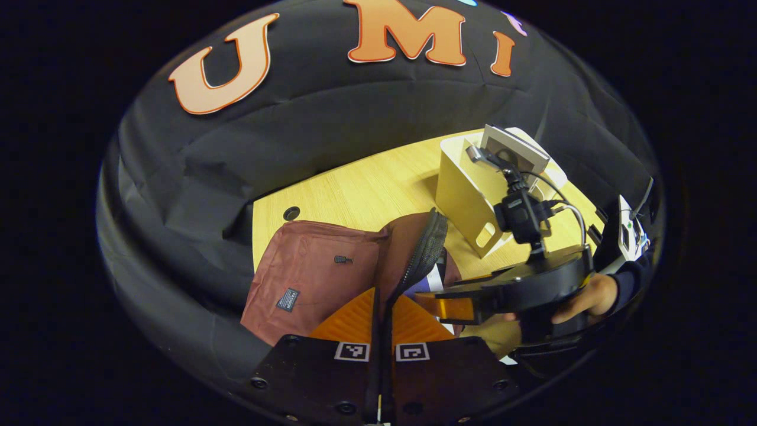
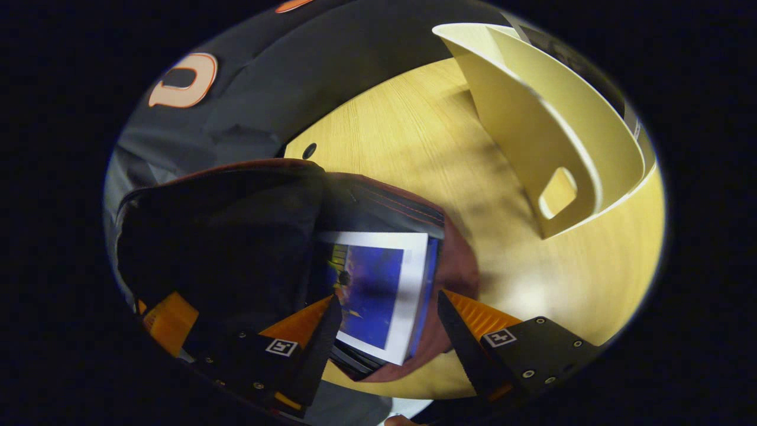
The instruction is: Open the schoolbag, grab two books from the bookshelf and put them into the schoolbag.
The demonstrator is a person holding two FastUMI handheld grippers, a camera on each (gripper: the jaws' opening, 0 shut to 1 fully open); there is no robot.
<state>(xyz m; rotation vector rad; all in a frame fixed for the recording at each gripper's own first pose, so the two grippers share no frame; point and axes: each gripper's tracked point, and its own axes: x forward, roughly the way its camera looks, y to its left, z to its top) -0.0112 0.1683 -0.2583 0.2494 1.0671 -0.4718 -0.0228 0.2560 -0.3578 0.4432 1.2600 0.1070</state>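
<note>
Left gripper view: the left gripper (image 1: 381,307) sits at bottom centre, its fingers pinched together on the zip edge of the bag (image 1: 307,278), which lies on the table (image 1: 366,189) at centre left. The shelf (image 1: 467,195) stands upper right, with the right gripper (image 1: 449,305) and a hand (image 1: 591,296) below it.

Right gripper view: the right gripper (image 2: 384,322) has its fingers apart around a book (image 2: 378,293) lying in the bag's (image 2: 248,236) open mouth at centre. The shelf (image 2: 550,130) is upper right.

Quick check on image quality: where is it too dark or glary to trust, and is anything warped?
Right gripper view: schoolbag interior is near-black, book cover readable, a glare patch on the table, bookshelf bowed by fisheye. Left gripper view: evenly lit, sharp; table edge curves.
</note>
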